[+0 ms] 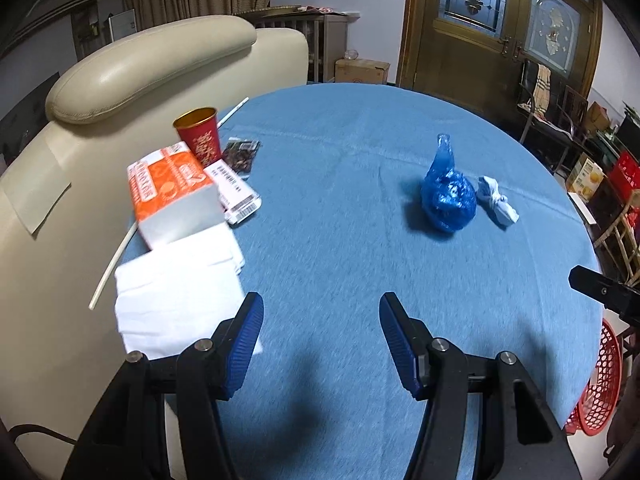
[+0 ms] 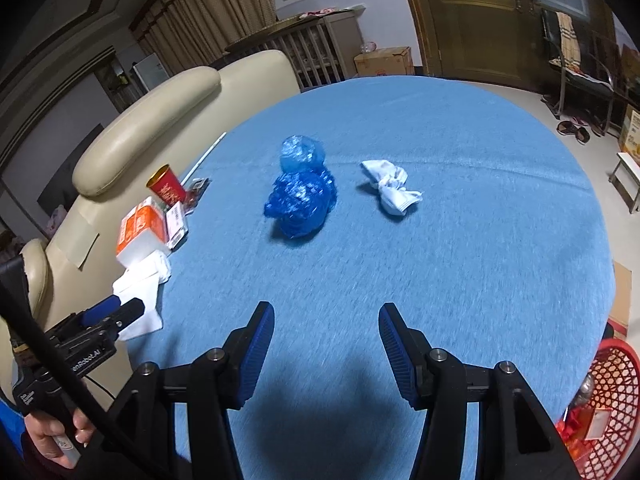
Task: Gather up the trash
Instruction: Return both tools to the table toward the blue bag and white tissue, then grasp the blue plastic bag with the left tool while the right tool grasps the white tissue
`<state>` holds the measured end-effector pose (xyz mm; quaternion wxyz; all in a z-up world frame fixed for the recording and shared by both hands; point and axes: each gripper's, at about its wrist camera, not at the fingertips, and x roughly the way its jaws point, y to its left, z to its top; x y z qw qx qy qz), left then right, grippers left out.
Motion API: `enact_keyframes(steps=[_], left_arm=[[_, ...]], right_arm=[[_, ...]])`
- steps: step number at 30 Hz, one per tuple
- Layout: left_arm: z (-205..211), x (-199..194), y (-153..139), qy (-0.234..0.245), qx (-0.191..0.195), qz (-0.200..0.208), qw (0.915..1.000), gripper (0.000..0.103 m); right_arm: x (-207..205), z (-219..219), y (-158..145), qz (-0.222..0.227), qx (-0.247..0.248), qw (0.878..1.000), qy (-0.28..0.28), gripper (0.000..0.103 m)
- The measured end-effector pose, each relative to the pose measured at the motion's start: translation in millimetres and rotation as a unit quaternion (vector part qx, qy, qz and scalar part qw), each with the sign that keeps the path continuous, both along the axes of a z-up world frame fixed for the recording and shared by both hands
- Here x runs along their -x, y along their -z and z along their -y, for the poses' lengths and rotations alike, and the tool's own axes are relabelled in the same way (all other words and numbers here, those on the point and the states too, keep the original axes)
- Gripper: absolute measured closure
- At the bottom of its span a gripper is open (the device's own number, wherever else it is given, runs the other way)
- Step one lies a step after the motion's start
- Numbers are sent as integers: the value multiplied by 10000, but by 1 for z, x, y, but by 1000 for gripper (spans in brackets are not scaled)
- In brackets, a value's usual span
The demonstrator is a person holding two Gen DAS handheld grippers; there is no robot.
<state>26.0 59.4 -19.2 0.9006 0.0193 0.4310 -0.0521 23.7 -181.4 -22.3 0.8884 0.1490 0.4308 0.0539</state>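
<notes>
Right wrist view: both the right hand-held gripper (image 2: 326, 344) and the left hand-held gripper (image 1: 322, 338) are wide open and empty. The blue bag (image 2: 300, 204) sits mid-counter beside the white wad (image 2: 394, 188); slick plastic could squirm out of a shallow pinch.

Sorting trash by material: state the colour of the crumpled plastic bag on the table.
Blue, shiny and translucent. The plastic bag shows best in the right wrist view.

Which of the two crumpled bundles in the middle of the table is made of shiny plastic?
The blue bag, left of the white knotted wad. It is glossy, crinkled and larger; the wad looks matte.
</notes>
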Motion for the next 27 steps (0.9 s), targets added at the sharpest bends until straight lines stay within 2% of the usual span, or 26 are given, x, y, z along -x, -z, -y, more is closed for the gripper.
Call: enact_keyframes(steps=[12, 27], left_arm=[[57, -40, -9, 536, -69, -41, 9985, 42], [86, -86, 0, 674, -99, -179, 9975, 42]], right_arm=[[-33, 52, 8, -89, -47, 9988, 484, 45], [-107, 55, 30, -271, 18, 9987, 428, 45]])
